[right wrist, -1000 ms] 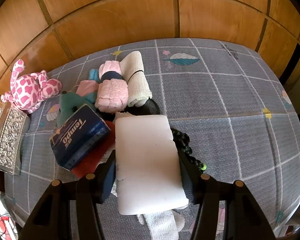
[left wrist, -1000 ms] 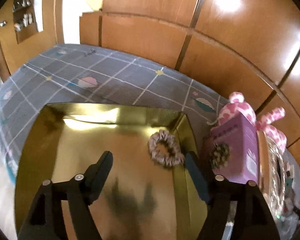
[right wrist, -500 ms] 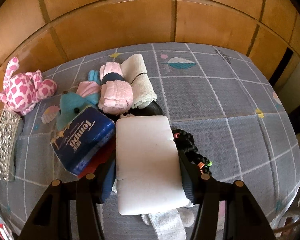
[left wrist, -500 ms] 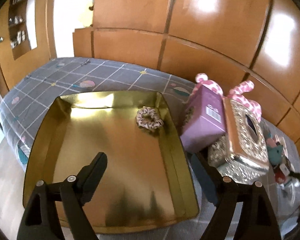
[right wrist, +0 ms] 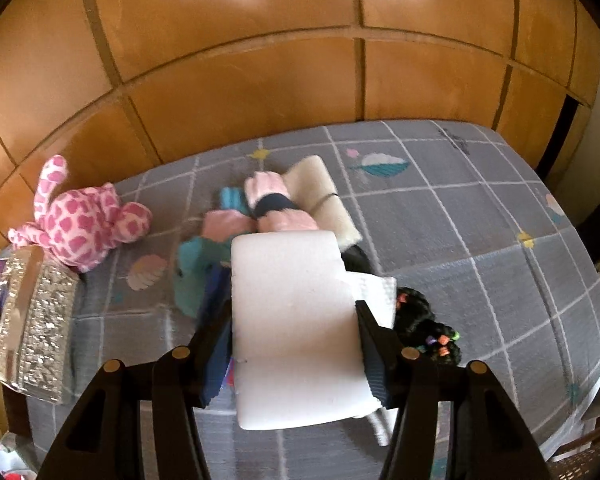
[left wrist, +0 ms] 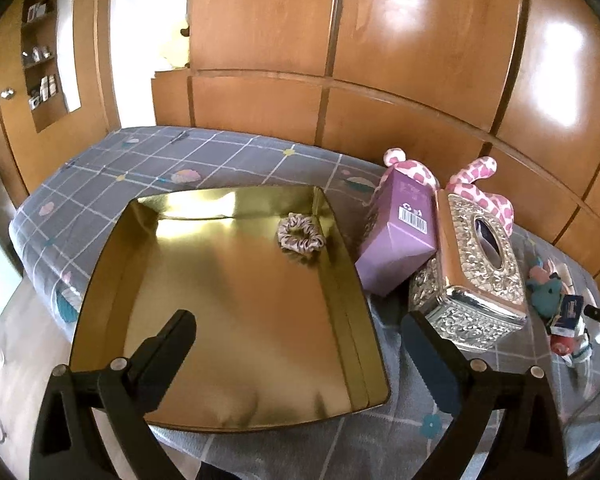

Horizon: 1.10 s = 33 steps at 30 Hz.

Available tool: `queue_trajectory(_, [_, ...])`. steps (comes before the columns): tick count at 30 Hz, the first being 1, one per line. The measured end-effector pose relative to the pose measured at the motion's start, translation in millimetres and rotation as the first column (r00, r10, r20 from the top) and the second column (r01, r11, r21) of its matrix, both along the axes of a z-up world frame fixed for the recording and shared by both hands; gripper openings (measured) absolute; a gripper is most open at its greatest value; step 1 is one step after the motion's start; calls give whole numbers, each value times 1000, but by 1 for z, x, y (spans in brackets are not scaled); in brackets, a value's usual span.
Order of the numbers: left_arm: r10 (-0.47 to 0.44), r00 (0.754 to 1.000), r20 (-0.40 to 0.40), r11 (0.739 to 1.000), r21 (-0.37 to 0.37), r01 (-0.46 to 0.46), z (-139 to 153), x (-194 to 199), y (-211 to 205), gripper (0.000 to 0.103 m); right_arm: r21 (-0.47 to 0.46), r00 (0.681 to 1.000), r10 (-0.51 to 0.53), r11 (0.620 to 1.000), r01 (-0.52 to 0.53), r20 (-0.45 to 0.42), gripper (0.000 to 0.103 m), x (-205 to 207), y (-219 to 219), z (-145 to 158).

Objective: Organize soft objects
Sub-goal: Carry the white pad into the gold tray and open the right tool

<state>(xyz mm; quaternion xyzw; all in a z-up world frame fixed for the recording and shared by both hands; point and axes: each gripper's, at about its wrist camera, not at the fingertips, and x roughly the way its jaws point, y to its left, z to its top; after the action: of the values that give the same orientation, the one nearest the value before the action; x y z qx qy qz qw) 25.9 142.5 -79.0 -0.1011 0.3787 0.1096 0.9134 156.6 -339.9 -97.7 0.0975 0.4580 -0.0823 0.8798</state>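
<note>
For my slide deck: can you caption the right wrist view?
Right gripper clamps a white foam block above a pile of soft toys on the grey checked bedspread.

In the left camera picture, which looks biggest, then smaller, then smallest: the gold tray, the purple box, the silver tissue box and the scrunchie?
1. gold tray
2. silver tissue box and purple box: look alike in size, so unranked
3. scrunchie, clearly smallest

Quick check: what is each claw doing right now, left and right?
Left claw: open, jaws just widened, nothing between them, above the gold tray.
Right claw: shut on the white foam block.
</note>
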Motion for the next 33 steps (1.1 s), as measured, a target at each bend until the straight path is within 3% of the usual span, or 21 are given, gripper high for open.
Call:
queue_trajectory(9, [10,1000,-8,1000,-19,-11,-4,-10,6,103,6,994,95,995,-95,45,57,7,58,18])
queue_trajectory(15, [18,1000,-3,999,-28,-18,-5,-15,11,103,87,975,200,974,-209,102,57,6,101,34])
queue_trajectory(24, [26,1000,-3,999,-45,-26,-6,-17,17,103,116,907,382,907,-405,178,57,1,193,65])
queue_trajectory(33, [52,999,0,998,-29,-52,-6,-19,25,103,127,802,569,795,-593,184,57,-10,296,69])
